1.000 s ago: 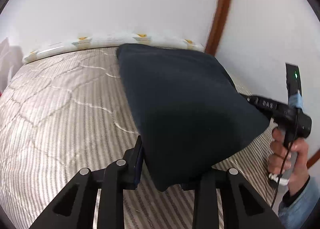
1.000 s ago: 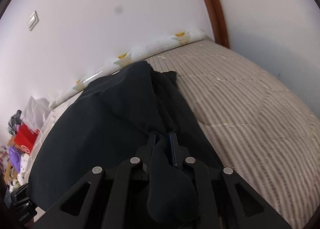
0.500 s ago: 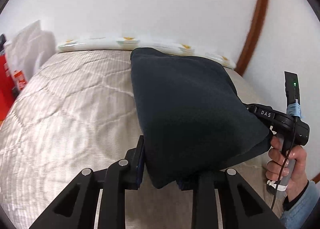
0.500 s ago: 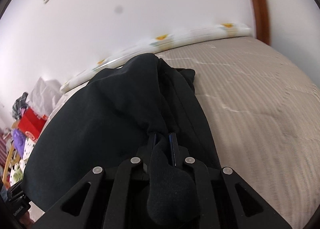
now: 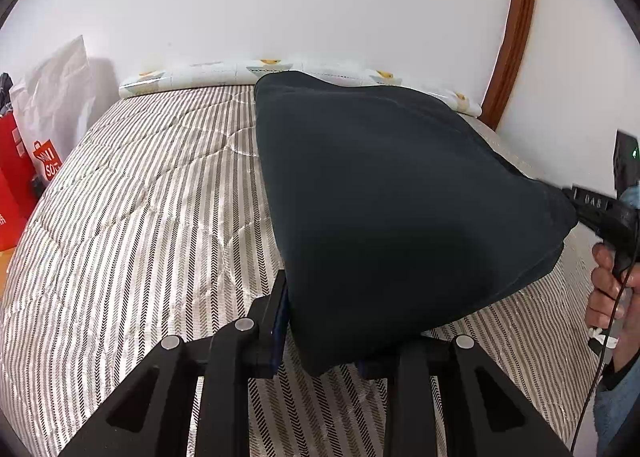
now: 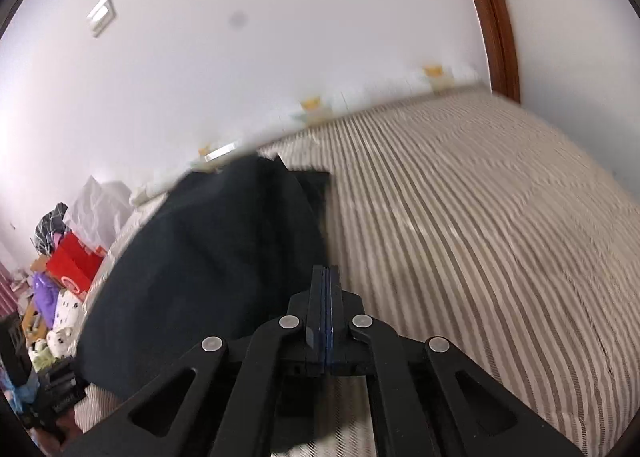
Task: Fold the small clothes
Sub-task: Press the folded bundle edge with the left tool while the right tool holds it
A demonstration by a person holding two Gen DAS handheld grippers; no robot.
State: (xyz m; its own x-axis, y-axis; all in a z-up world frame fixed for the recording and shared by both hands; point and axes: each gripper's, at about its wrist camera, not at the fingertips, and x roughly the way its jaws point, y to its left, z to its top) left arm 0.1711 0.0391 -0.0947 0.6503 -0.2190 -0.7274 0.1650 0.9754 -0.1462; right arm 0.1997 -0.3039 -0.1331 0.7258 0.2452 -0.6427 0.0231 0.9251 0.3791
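A dark navy garment (image 5: 392, 201) lies folded on the striped mattress (image 5: 152, 225). My left gripper (image 5: 320, 321) is shut on its near corner, which hides the right finger. In the left wrist view my right gripper (image 5: 576, 205) touches the garment's right corner. In the right wrist view the right gripper (image 6: 326, 277) has its fingers pressed together with no cloth between them, and the garment (image 6: 208, 269) lies just to its left. That view is motion-blurred.
A patterned white pillow roll (image 5: 280, 71) runs along the white wall at the mattress's far edge. A wooden door frame (image 5: 516, 29) stands at the right. A red bag (image 5: 20, 169), a white bag (image 5: 56, 93) and soft toys (image 6: 60, 317) crowd the floor left of the bed.
My right gripper has let go of the garment's fold and now stands shut and empty beside it. The left gripper still holds its corner. Both views have swung a little.
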